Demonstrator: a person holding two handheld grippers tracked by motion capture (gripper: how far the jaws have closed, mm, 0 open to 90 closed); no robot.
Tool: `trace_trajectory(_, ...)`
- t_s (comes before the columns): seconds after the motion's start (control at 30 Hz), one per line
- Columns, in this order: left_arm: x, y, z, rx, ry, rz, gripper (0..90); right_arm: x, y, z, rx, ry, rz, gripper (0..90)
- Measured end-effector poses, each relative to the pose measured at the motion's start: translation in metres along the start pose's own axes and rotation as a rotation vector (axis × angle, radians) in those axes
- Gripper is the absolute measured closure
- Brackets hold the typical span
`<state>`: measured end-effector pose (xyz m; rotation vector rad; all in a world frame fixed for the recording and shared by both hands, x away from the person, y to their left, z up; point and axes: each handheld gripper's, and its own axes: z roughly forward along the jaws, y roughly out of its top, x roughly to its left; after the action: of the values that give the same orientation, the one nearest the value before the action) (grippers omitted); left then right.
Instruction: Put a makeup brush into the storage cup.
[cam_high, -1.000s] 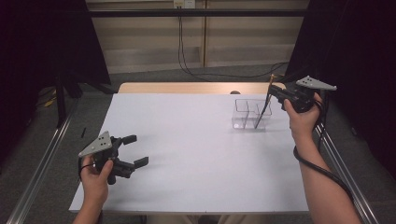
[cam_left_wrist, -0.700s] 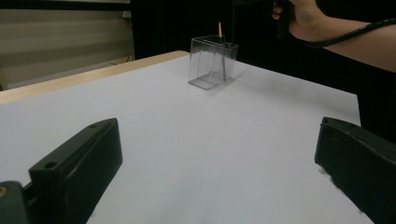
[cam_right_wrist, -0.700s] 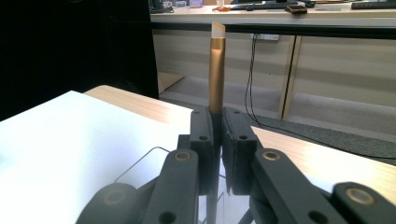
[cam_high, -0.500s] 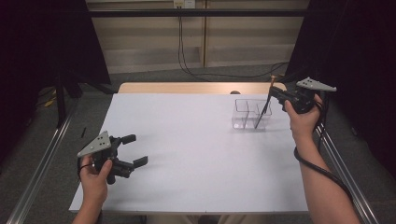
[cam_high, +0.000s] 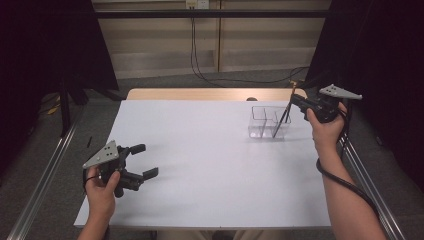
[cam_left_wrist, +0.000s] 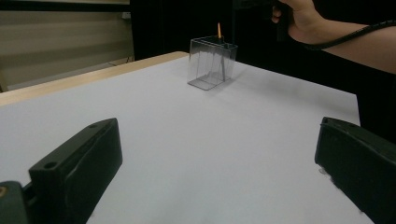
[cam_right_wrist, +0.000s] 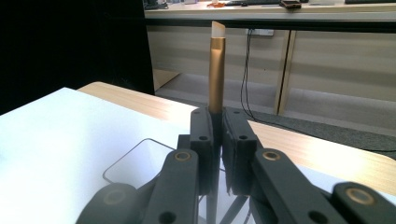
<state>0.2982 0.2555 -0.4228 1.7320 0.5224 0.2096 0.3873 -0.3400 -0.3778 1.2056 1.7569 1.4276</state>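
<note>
From the high view, a clear two-compartment container (cam_high: 267, 121) is standing near the far right edge of the white table (cam_high: 210, 165), and the right gripper (cam_high: 298, 103) is clamping a slim brush (cam_high: 281, 120) whose lower end is dipping into the right compartment, while the left gripper (cam_high: 142, 161) is resting wide open and empty near the front left corner, open tabletop lying between them. In the left gripper view, the container (cam_left_wrist: 212, 63) is standing well beyond the parted jaws, the brush's orange tip (cam_left_wrist: 218, 31) poking above its rim. In the right gripper view, the jaws are pinching the brush's golden shaft (cam_right_wrist: 216, 70) upright over the container's rim (cam_right_wrist: 140, 161).

The high view overlooks the white table (cam_high: 210, 165); both gripper views skim it low, sharing the clear box (cam_left_wrist: 212, 63).
</note>
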Motion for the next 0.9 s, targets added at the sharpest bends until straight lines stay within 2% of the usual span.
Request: trace_trajectory(0.9,-0.001,0.000,-0.001,-0.002,0.005,0.005,0.7,-0.006,-0.012,-0.001,0.011,-0.009,0.014,83.3)
